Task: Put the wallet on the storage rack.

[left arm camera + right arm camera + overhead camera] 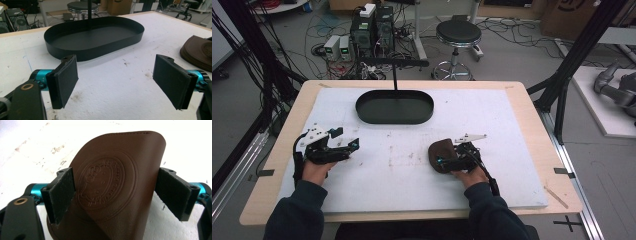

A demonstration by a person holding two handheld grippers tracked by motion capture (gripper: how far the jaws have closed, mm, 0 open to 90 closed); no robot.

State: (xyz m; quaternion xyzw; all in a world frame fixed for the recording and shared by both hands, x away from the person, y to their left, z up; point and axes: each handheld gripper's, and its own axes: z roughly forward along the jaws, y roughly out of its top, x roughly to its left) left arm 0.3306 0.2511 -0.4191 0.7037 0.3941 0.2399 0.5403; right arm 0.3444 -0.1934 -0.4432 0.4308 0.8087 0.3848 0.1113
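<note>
Brown pouch (112,192) between fingers (61,195), black tray (394,107) empty

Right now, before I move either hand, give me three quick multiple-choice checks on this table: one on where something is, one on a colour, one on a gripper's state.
1. Where is the black oval tray?
A. On the far middle of the white board, beyond both grippers
B. Under the right gripper
C. On the floor by the stool

2. What colour is the embossed leather pouch?
A. Blue
B. Brown
C. White

3. How does the left gripper stand?
A. Shut on the tray's rim
B. Shut on the pouch
C. Open, nothing between its jaws

Answers:
1 A: the high view shows the tray at the far centre of the board, ahead of both hands.
2 B: the right gripper view shows brown leather between the right gripper jaws, though whether they press it I cannot tell.
3 C: the left gripper view shows the jaws wide apart over bare board.
</note>
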